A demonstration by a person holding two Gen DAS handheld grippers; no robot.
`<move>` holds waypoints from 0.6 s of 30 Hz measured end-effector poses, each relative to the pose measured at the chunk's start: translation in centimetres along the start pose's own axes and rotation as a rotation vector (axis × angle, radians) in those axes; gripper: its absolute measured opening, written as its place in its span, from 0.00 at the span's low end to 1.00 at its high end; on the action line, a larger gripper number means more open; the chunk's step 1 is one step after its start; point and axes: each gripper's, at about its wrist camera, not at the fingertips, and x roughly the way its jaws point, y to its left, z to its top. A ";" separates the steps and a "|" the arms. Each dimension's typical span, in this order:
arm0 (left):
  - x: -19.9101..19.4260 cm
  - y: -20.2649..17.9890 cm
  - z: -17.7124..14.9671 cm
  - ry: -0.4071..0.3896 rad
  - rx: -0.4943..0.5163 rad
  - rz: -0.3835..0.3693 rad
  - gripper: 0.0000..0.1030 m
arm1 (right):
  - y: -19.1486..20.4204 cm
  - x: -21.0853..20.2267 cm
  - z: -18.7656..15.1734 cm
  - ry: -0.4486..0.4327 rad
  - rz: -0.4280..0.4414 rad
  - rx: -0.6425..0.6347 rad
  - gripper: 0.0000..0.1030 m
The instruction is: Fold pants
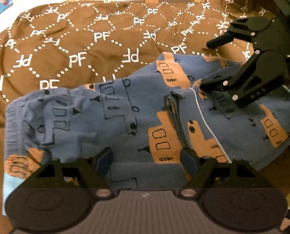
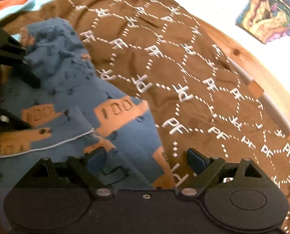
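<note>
Blue pants [image 1: 125, 120] printed with orange houses lie crumpled on a brown bedspread, waistband at the left; they also show in the right wrist view [image 2: 70, 101]. A white drawstring [image 1: 205, 120] runs across them. My left gripper [image 1: 146, 161] is open low over the pants' near edge, with cloth between its fingers. My right gripper [image 2: 146, 161] is open over the pants' edge; in the left wrist view it [image 1: 209, 64] hovers open at the pants' far right part. The left gripper [image 2: 18, 66] shows at the left edge of the right wrist view.
The brown bedspread [image 1: 86, 44] with white "PF" lettering covers the bed. A wooden bed frame rail [image 2: 248, 66] runs along the far side. Colourful pictures [image 2: 271, 9] hang on the white wall beyond it.
</note>
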 end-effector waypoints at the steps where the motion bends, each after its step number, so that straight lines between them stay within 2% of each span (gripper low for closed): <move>1: -0.5 0.2 -0.2 -0.023 -0.006 -0.007 0.79 | -0.4 -0.2 -0.1 -0.017 0.008 0.031 0.87; 4: -3.8 1.7 -2.1 -0.185 -0.053 -0.032 0.79 | -1.0 -2.4 -0.4 -0.076 -0.003 0.081 0.87; 6: -5.6 3.0 -3.9 -0.276 -0.127 -0.016 0.78 | -1.1 -4.2 -0.7 -0.117 0.040 0.126 0.88; 8: -6.6 4.4 -5.2 -0.303 -0.226 0.019 0.78 | -0.5 -5.4 -1.1 -0.136 0.116 0.162 0.88; 12: -7.6 6.9 -6.5 -0.339 -0.359 0.157 0.76 | 2.4 -5.5 -0.8 -0.148 0.148 0.053 0.88; 13: -7.5 7.4 -6.3 -0.335 -0.366 0.172 0.76 | 3.0 -4.9 -0.5 -0.146 0.138 0.021 0.88; 15: -6.9 8.5 -5.7 -0.308 -0.377 0.202 0.67 | 3.7 -3.4 0.1 -0.117 0.096 -0.017 0.88; 16: -6.6 9.2 -5.4 -0.307 -0.389 0.214 0.59 | 3.6 -2.3 0.5 -0.103 0.063 -0.019 0.88; 18: -6.3 10.7 -5.1 -0.309 -0.433 0.201 0.55 | 2.8 -0.6 1.1 -0.090 0.032 0.022 0.89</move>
